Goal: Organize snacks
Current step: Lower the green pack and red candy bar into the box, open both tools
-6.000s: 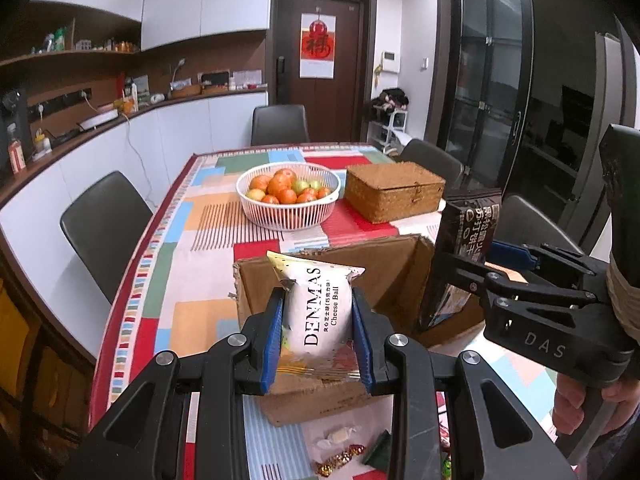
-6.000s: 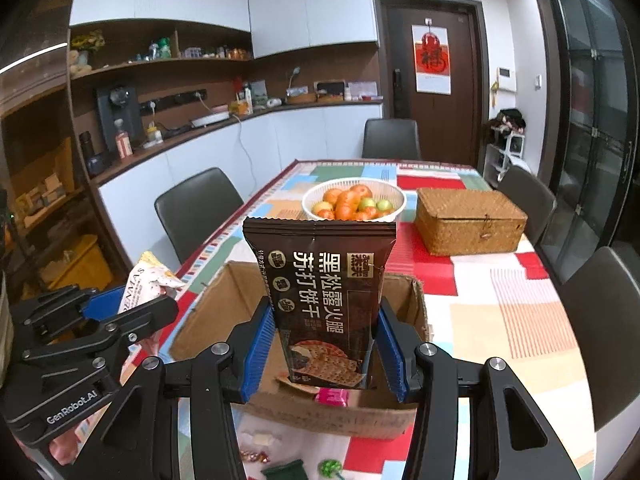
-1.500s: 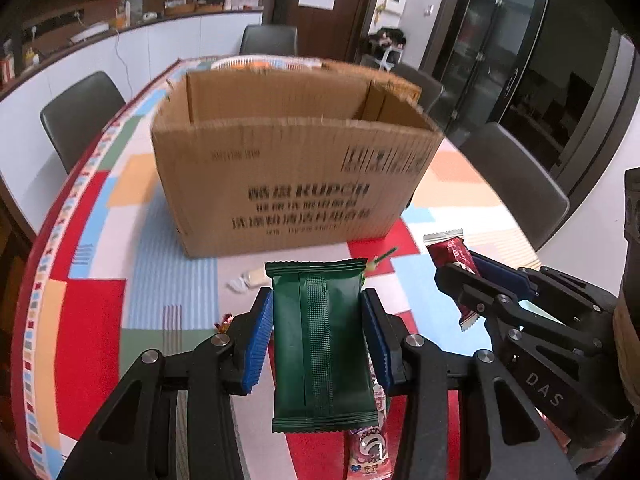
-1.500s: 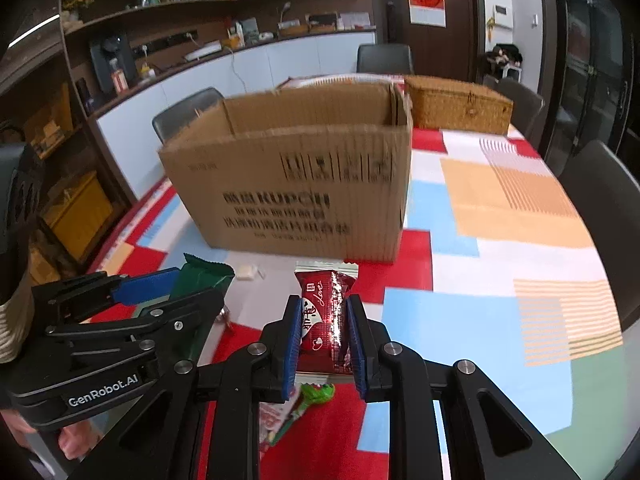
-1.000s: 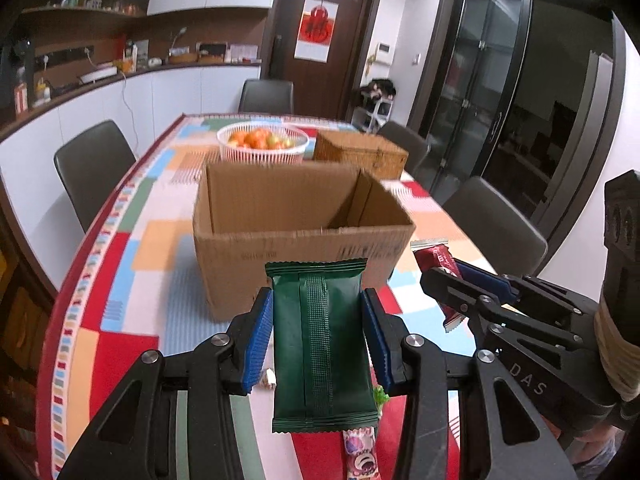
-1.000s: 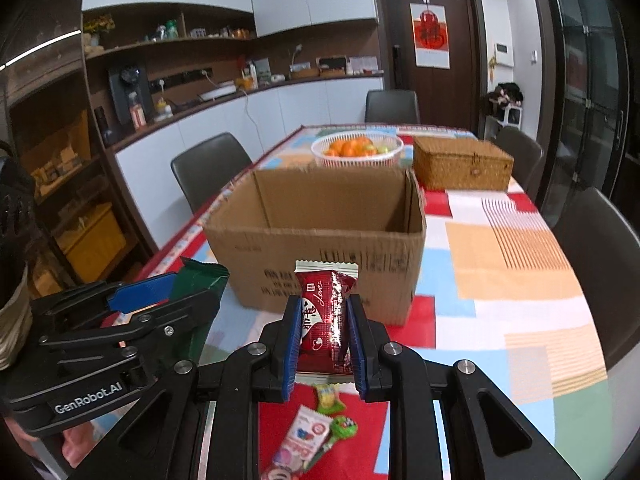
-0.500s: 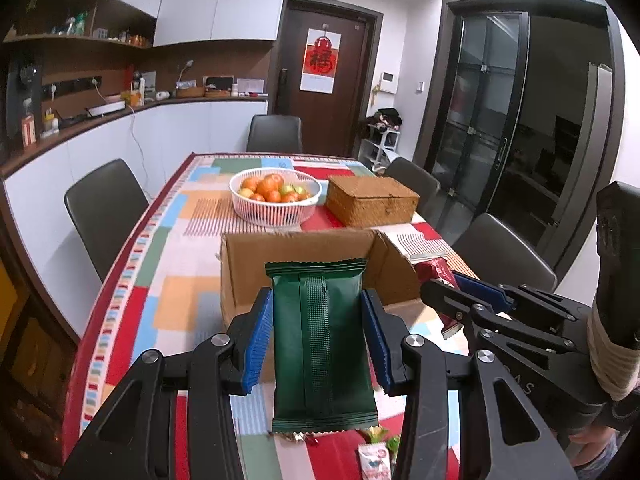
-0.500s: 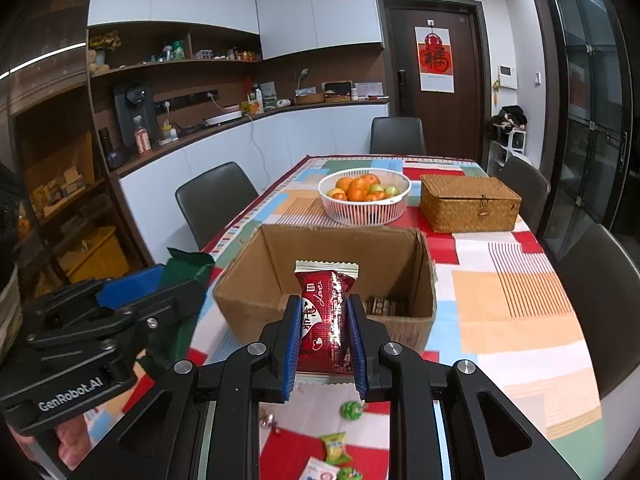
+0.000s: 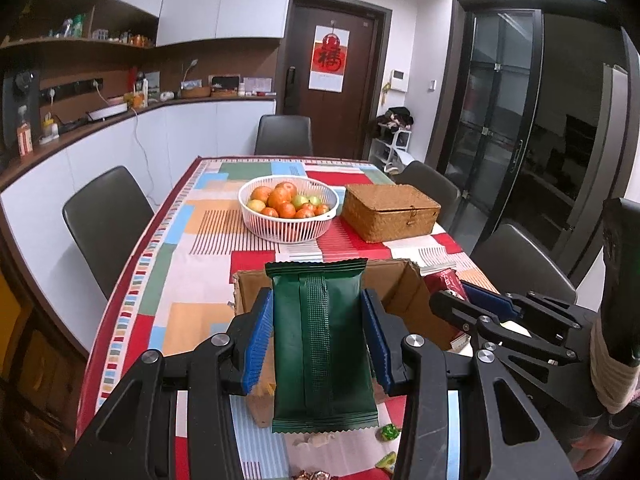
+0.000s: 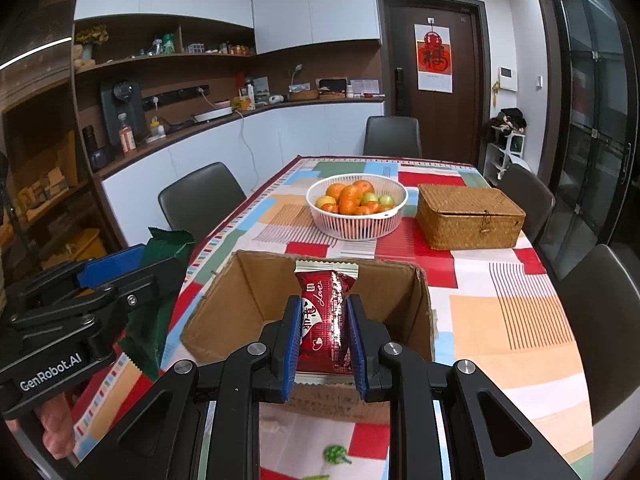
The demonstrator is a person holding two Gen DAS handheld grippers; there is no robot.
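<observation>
Table (image 9: 208, 248): patchwork cloth; bears white fruit basket (image 9: 288, 216), wicker box (image 9: 390, 212).
Cardboard box (image 10: 404, 300): open, near table's front edge, below both packets.
Left gripper (image 9: 318, 344): blue pads pinch upright green snack packet (image 9: 322, 344).
Right gripper (image 10: 324, 338): pads squeeze red snack packet (image 10: 324, 320) above box.
Wrapped candies (image 9: 390, 432): loose before box.

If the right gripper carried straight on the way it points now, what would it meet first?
Probably the open cardboard box: the right gripper, shut on the red snack packet, aims down into it, though depth is unclear.
</observation>
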